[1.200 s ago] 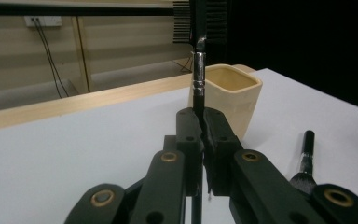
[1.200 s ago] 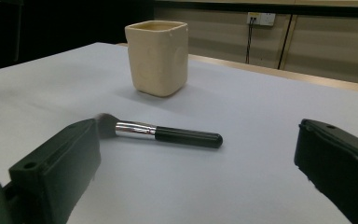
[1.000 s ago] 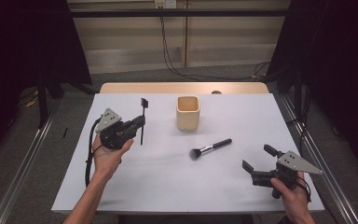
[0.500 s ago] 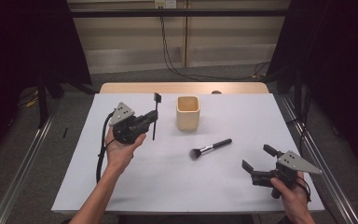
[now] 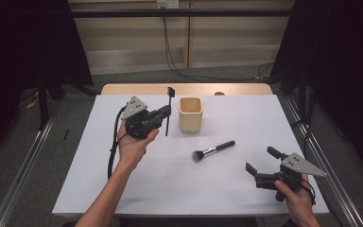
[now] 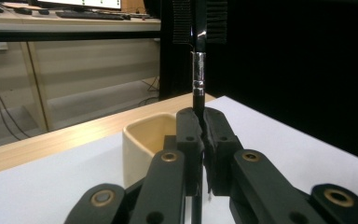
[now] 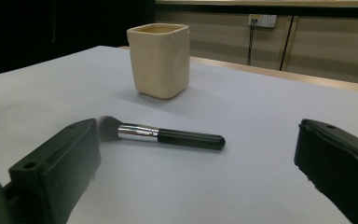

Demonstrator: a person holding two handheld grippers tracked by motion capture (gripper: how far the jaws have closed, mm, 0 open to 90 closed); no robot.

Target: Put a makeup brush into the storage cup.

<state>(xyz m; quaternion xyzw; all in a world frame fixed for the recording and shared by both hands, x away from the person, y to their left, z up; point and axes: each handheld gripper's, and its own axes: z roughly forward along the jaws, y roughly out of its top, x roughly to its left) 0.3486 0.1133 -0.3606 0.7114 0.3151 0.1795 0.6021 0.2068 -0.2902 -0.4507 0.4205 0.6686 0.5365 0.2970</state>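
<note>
- No brand, label or writing could be read on anything you handled at this moment.
- The cream cup (image 5: 190, 114) stood upright on the white table (image 5: 99, 189), just to the right of your left tongs (image 5: 167, 112). From the left gripper view its rim sat just behind and left of the jaws. What lay inside it could not be told; the part of its inner wall that showed looked bare.
- Your left tongs were clamped tight on a thin black brush (image 6: 198, 70). The jaws met around its handle. The brush stood upright, its flat dark head above the jaws and its lower end below them, off the table.
- In the left gripper view a silver ferrule showed on that brush above the jaws.
- Your right tongs (image 5: 263, 165) were spread wide and gripped nothing. They sat near the table's near right corner, well apart from the cup.
- A second brush, the powder brush (image 7: 161, 134), lay flat on the table just ahead of your right tongs. Its fluffy head pointed toward that view's left jaw, its black handle away to the right.
- Beyond that brush, the cup stood farther off.
</note>
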